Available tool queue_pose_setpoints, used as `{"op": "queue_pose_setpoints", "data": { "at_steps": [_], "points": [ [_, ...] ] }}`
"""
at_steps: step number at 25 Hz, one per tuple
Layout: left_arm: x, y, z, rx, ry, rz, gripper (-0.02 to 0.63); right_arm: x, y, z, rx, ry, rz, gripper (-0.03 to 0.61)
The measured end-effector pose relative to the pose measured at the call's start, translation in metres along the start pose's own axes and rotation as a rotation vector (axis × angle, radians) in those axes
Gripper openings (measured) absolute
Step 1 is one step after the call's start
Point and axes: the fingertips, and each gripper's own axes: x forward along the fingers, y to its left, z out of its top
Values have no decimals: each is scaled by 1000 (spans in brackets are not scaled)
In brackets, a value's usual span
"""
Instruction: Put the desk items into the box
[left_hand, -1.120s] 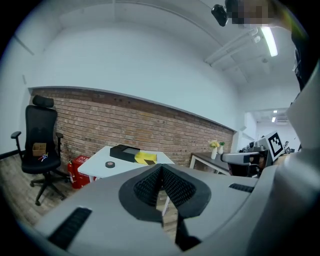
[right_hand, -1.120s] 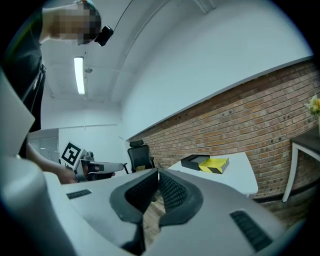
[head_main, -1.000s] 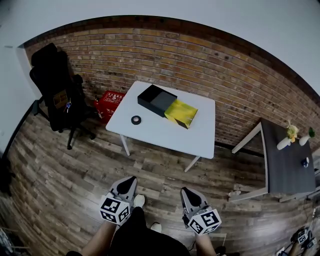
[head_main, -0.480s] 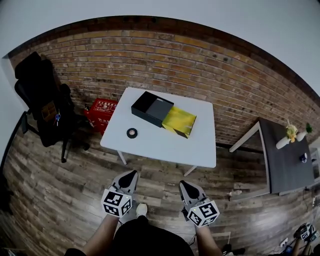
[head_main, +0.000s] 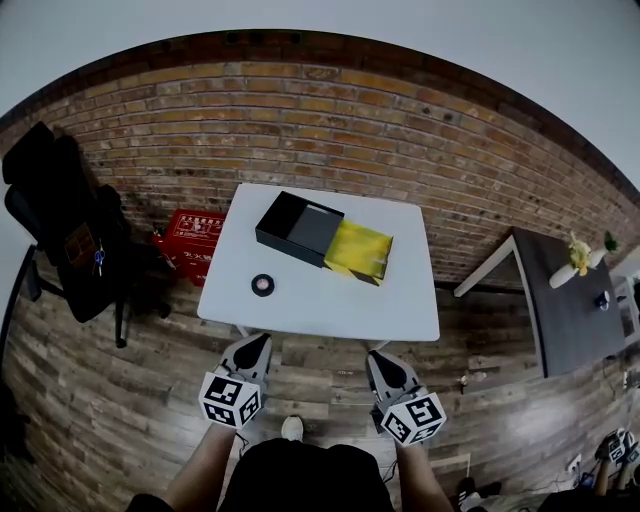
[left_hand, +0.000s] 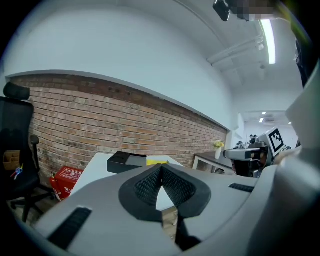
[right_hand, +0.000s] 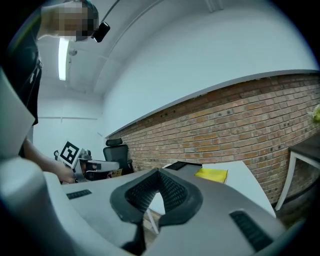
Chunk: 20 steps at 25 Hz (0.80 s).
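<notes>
Left gripper (head_main: 254, 347): clenched, empty.
Right gripper (head_main: 381, 363): clenched, empty.
Risk: unopened jaws could knock the tape roll (head_main: 263, 285) off the table (head_main: 330, 312) edge.

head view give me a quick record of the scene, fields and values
white table: near the brick wall
black box: on the table, towards the back
yellow item: on the table, at the box's right end
tape roll: on the table, front left, apart from the box
left gripper: jaws shut, empty, short of the table
right gripper: jaws shut, empty, short of the table
task state: nothing picked up yet
</notes>
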Motion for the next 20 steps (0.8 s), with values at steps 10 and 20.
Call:
{"op": "queue_pose_setpoints", "data": {
  "at_steps": [10, 20],
  "points": [
    [12, 35, -6, -40, 21, -28, 14, 28, -1, 7, 16, 26, -38, 21],
    [33, 47, -10, -53, 39, -11, 14, 54, -18, 6, 29, 35, -15, 21]
  ]
}}
